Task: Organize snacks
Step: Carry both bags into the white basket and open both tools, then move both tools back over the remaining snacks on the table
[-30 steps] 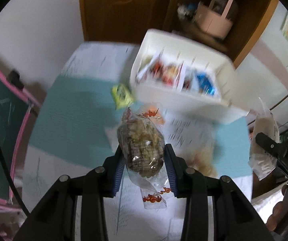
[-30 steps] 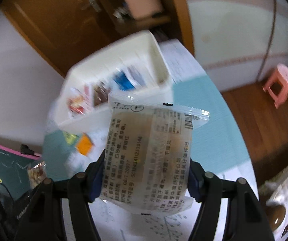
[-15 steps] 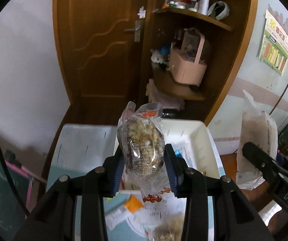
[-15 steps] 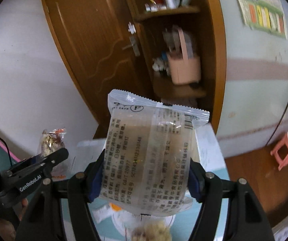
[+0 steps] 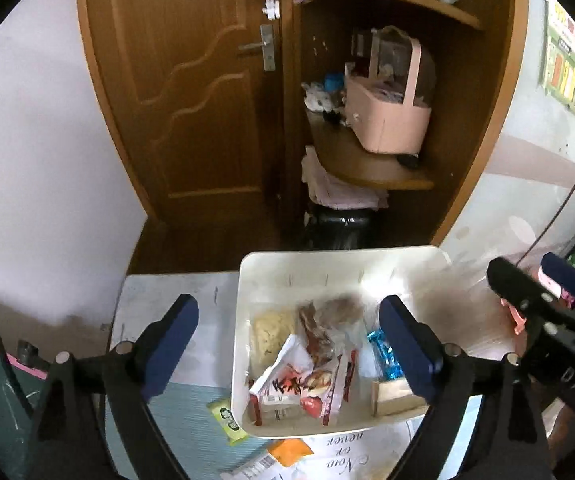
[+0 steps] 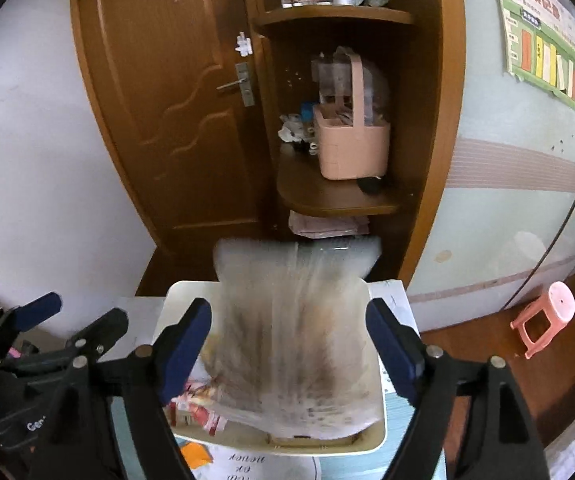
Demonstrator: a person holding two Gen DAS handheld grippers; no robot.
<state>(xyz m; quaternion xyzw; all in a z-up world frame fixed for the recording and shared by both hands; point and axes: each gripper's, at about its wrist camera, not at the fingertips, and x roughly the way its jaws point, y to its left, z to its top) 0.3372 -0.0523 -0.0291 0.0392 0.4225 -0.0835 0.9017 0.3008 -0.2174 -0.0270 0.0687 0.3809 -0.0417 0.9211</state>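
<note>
- Snacks fill the white bin [image 5: 243, 320], which stands on the table [image 5: 191, 408] below both grippers: a red-and-white packet [image 5: 287, 388] leans at the near side, a pale yellow pack [image 5: 271, 332] lies behind it, and a blue-wrapped one [image 5: 383, 354] sits to the right.
- Left gripper [image 5: 289, 346] is opening, its blue pads [image 5: 171, 344] wide apart and touching nothing; a blurred clear bag with brown contents [image 5: 327, 312] lies in the bin between them.
- Right gripper [image 6: 289, 354] is opening too; the large clear packet [image 6: 295, 340] is a streaked blur between its pads, apparently loose over the bin, though the smear makes contact hard to judge.
- A green packet [image 5: 229, 420] and an orange one [image 5: 289, 450] lie on the table just beside the bin's near wall.
- Behind the table stand a wooden door [image 5: 191, 92] and a corner shelf holding a pink basket [image 5: 387, 116].
</note>
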